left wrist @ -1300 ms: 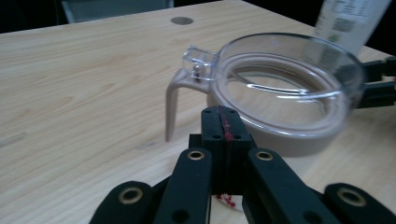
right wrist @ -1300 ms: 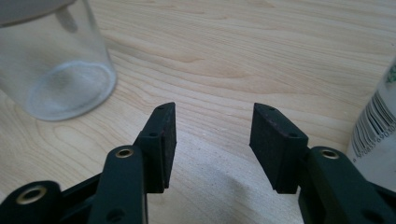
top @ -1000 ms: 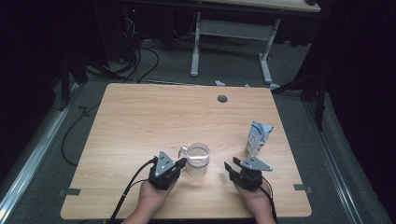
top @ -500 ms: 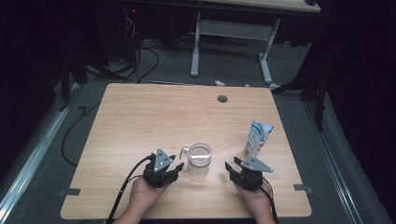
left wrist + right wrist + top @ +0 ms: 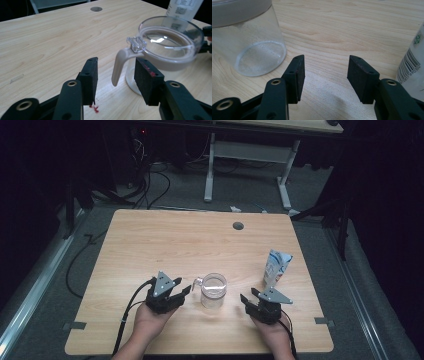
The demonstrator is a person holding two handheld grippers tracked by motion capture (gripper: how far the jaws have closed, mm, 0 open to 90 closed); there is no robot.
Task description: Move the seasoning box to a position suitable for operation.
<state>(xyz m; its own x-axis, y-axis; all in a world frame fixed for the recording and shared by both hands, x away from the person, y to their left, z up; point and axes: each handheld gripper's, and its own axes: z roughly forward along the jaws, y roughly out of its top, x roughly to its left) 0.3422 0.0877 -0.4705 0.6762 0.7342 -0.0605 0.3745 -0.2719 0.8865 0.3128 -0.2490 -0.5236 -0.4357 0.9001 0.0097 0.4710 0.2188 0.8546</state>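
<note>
Light wood tabletop (image 5: 150, 245), cable hole (image 5: 238, 225) at far edge; dark room, grey carpet (image 5: 65, 270). Left gripper (image 5: 184, 291) jaws just closing, spread around jug (image 5: 213, 290) handle; right gripper (image 5: 248, 299) jaws opening, empty.

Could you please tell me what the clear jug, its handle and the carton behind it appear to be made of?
The jug looks like clear glass or hard plastic: the table shows through its glossy wall. Its handle seems matte grey-beige plastic, opaque and smoothly moulded. The carton appears to be coated paperboard, with printed faces and a folded top.
</note>
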